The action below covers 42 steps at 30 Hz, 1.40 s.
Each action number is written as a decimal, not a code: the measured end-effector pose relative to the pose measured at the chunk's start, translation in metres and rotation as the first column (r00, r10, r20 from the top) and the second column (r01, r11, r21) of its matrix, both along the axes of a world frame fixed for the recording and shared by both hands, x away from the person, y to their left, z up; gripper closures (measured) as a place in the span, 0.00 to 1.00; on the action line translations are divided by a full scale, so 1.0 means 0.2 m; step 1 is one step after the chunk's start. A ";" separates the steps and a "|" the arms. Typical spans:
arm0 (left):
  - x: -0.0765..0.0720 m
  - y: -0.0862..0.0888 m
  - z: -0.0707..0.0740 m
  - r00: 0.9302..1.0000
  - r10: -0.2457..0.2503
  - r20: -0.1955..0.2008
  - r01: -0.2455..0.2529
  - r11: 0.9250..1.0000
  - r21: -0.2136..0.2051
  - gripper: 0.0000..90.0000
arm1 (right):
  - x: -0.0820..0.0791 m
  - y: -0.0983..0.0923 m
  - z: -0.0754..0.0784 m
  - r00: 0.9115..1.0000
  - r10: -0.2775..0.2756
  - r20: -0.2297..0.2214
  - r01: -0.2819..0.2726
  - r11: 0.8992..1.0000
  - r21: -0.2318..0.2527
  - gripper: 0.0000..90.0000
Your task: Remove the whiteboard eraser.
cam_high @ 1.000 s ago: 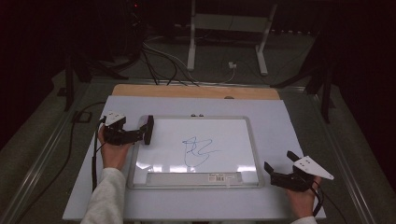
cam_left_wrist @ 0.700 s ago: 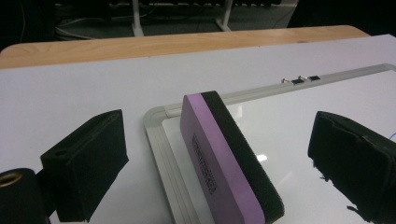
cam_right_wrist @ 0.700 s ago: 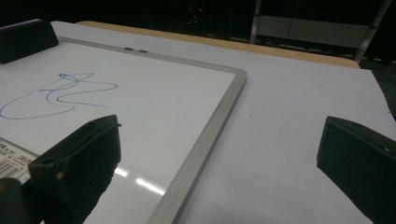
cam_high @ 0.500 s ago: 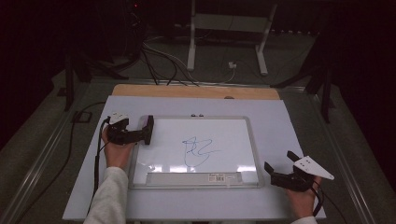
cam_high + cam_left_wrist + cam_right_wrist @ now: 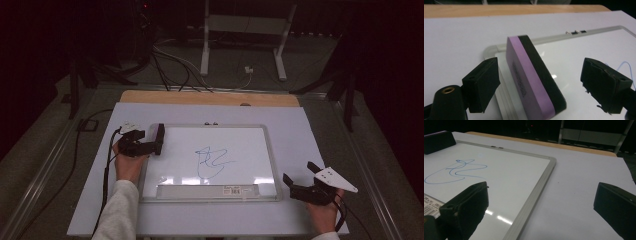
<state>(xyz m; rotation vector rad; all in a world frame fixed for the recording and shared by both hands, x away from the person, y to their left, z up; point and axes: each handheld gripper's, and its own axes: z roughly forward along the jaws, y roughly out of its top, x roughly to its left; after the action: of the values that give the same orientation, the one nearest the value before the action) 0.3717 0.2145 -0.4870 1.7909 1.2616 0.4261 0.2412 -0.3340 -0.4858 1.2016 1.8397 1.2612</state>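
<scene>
The left gripper [image 5: 150,145] is sitting at the upper left corner of the whiteboard [image 5: 250,140], held in the person's left hand [image 5: 127,162]. An eraser [image 5: 534,77], purple on one side and black felt on the other, is lying between its two jaws. In the left gripper view the eraser is resting tilted on the board's aluminium frame and white surface, its long edge running away from the camera. It is sitting nearer the jaw at the left of that view, with a narrow gap there, and a wider gap of bare board is separating it from the other jaw. The jaws have just been closing in on the eraser, but neither pad is pressing on it, so they are standing apart around it.

In the high view the eraser [image 5: 160,137] is showing as a dark bar at the board's left edge, well apart from the blue marker scribble [image 5: 212,161] in the middle of the board.

The right gripper [image 5: 300,187] is resting on the white table [image 5: 300,120] just beside the board's lower right corner, in the person's right hand [image 5: 322,212]. Its jaws are standing wide apart with nothing between them; in the right gripper view they are framing the board's corner and bare tabletop.
</scene>
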 end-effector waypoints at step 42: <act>-0.01 -0.15 0.02 0.999 -0.033 0.016 0.030 0.990 0.136 0.80 | 0.00 0.00 0.00 1.000 0.001 -0.003 -0.001 1.000 0.000 0.00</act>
<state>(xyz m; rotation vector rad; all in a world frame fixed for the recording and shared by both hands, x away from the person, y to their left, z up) 0.3691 0.1850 -0.4833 1.9139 1.2152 0.5198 0.2414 -0.3340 -0.4861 1.2032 1.8428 1.2602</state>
